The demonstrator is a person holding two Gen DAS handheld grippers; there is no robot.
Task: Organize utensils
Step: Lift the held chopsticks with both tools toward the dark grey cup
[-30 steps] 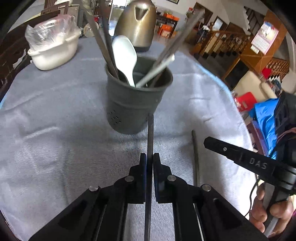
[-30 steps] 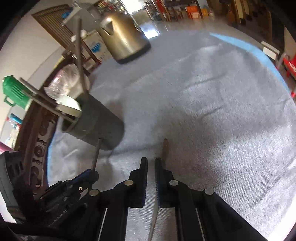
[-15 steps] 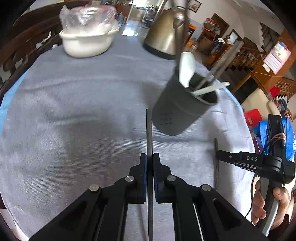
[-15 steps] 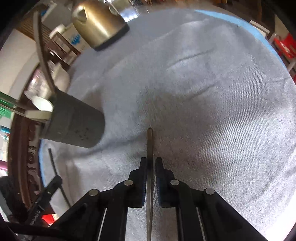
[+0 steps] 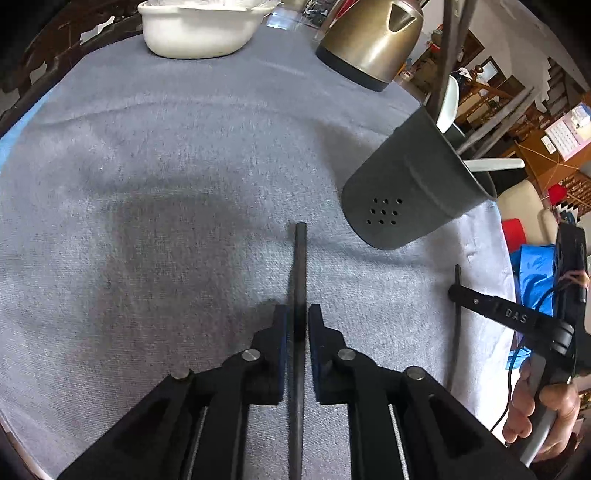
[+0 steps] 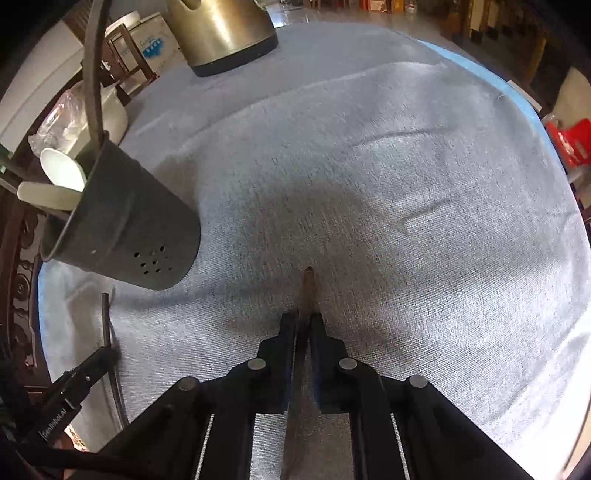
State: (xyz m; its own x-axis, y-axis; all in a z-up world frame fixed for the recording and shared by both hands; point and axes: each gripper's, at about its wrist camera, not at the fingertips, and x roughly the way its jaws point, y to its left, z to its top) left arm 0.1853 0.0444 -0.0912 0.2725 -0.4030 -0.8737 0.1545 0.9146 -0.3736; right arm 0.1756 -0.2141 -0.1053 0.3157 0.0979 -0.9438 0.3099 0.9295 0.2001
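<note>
A dark grey utensil holder [image 5: 413, 188] stands on the grey cloth, with chopsticks and white spoons [image 5: 448, 103] in it; it also shows in the right wrist view [image 6: 122, 229]. My left gripper [image 5: 296, 314] is shut on a dark chopstick [image 5: 300, 266] that points forward, left of the holder. My right gripper [image 6: 303, 321] is shut on a brownish chopstick [image 6: 307, 291], right of the holder. In the left wrist view the right gripper [image 5: 458, 295] shows at the right with its chopstick.
A brass-coloured kettle [image 5: 369, 40] and a white bowl [image 5: 195, 29] stand at the far side of the table. The grey cloth [image 6: 369, 166] covers the table; its edge runs close on the right. Chairs and furniture lie beyond.
Both grippers have pulled back and swung away from the holder, each still holding its chopstick. The holder has shifted from centre to the right in the left view.
</note>
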